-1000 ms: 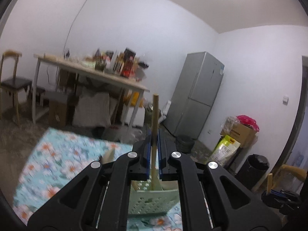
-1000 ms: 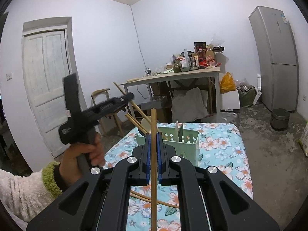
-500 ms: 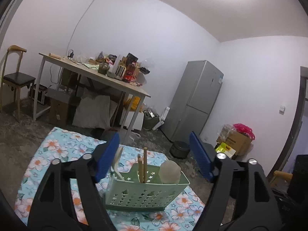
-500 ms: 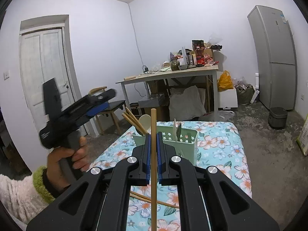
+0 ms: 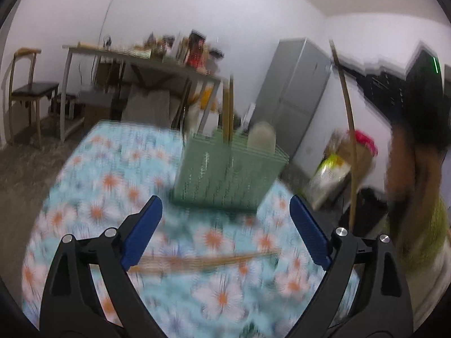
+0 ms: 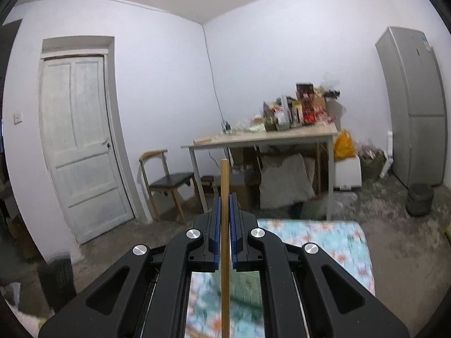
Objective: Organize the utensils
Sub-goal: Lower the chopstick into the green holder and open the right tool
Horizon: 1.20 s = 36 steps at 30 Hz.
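Note:
In the blurred left wrist view my left gripper [image 5: 225, 225] is open and empty above the floral cloth [image 5: 118, 197]. Ahead stands the green utensil basket [image 5: 228, 180] holding upright chopsticks [image 5: 227, 112] and a pale spoon [image 5: 263, 139]. Loose chopsticks [image 5: 208, 259] lie on the cloth between the jaws. My right gripper [image 6: 224, 205] is shut on a wooden chopstick [image 6: 224, 239], held upright; that chopstick also shows at the right of the left wrist view [image 5: 349, 129]. The basket shows dimly under the right gripper [image 6: 245, 290].
A cluttered wooden table [image 6: 267, 138], a chair [image 6: 166, 180], a white door [image 6: 81, 146], a grey fridge [image 6: 417, 107] and a dark bin [image 6: 420, 200] stand around the room. Bags and boxes [image 5: 338, 166] lie by the right wall.
My left gripper let go of its chopstick into the basket, opened, and swung down toward the cloth. My right gripper rose and tilted up, still holding its chopstick.

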Tool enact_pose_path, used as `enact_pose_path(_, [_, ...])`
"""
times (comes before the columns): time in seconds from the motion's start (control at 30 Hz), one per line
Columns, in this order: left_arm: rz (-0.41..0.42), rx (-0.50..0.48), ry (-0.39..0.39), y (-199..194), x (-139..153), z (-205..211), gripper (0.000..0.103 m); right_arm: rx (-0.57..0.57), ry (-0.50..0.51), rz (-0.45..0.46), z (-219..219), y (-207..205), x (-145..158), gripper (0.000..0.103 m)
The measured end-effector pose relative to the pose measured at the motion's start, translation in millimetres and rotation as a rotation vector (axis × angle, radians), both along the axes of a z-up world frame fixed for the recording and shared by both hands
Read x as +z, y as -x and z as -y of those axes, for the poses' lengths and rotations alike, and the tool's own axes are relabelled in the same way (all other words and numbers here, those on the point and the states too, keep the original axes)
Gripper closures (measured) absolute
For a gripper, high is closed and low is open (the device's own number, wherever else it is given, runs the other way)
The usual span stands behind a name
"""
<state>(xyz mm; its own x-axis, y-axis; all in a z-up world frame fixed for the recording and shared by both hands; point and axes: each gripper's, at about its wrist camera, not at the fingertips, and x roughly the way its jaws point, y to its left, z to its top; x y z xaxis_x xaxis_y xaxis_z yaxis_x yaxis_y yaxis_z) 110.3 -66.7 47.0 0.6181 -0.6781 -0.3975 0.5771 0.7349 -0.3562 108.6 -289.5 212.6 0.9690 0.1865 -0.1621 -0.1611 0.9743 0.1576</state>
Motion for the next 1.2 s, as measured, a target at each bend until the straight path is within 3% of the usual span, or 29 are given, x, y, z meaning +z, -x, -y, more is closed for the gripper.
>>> enact_pose_path(0.2, [-0.125, -0.054, -0.084, 17.5, -45.2, 6.7, 0.015, 0.02, 0.01, 0.091, -5.9, -47.4, 26.7, 0.097])
enact_pose_path(0.43, [-0.107, -0.03, -0.105, 28.3, -57.9, 0.4, 0.015, -0.019, 0.038, 0.112, -8.2, -114.4, 37.4, 0.097])
enact_pose_path(0.63, [-0.058, -0.028, -0.137, 27.6, -55.4, 2.6, 0.015, -0.078, 0.067, 0.063, -8.3, -157.6, 11.1, 0.097])
enact_pose_path(0.77, [-0.065, -0.027, -0.137, 23.6, -57.4, 3.0, 0.015, -0.105, 0.098, -0.018, -5.1, -177.4, -17.4, 0.097])
enact_pose_path(1.07, [-0.106, 0.005, -0.118, 15.1, -61.7, -3.0, 0.015, -0.108, 0.063, -0.117, 14.1, -163.9, -46.9, 0.095])
enact_pose_path(1.1, [-0.109, 0.012, -0.117, 14.3, -61.4, -3.8, 0.015, -0.108, 0.056, -0.115, 16.2, -154.6, -46.8, 0.094])
enact_pose_path(1.17, [-0.11, 0.021, -0.116, 14.1, -60.1, -5.4, 0.015, -0.116, 0.046, -0.098, 20.1, -136.7, -43.5, 0.072])
enact_pose_path(1.2, [-0.109, 0.026, -0.116, 14.2, -59.1, -6.1, 0.015, -0.119, 0.038, -0.085, 22.6, -127.4, -41.7, 0.066])
